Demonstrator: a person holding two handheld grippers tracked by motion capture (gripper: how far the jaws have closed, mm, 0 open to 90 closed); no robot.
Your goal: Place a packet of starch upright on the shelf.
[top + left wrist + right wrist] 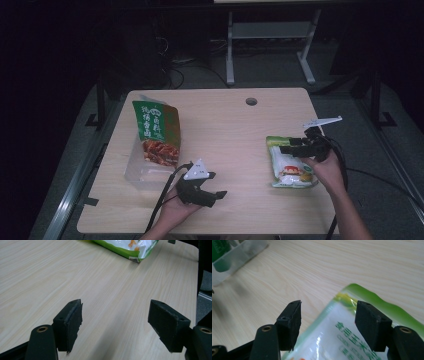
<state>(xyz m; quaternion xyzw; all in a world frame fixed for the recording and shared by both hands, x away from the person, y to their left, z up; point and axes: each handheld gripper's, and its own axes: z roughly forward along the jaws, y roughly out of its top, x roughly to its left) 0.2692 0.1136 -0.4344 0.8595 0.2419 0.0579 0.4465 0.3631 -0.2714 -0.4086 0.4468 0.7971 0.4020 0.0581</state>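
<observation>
A green and white snack bag (290, 162) lies flat on the right side of the wooden table (225, 125). My right gripper (287, 148) hovers just over the bag's upper left part, open, its pads clear of the bag. The right gripper view has the bag (352, 340) under and between the spread jaws of that gripper (328, 315). Near the table's front edge, my left gripper (220, 195) is open and points right toward the bag. In the left gripper view the jaws of this gripper (116, 315) hold nothing, and the bag (130, 247) lies far ahead.
A dark green food pouch (156, 132) stands in a clear container (145, 172) at the table's left; the container (237, 255) appears again in the right gripper view. A round cable hole (251, 101) sits near the far edge. A white frame (270, 45) stands behind the table.
</observation>
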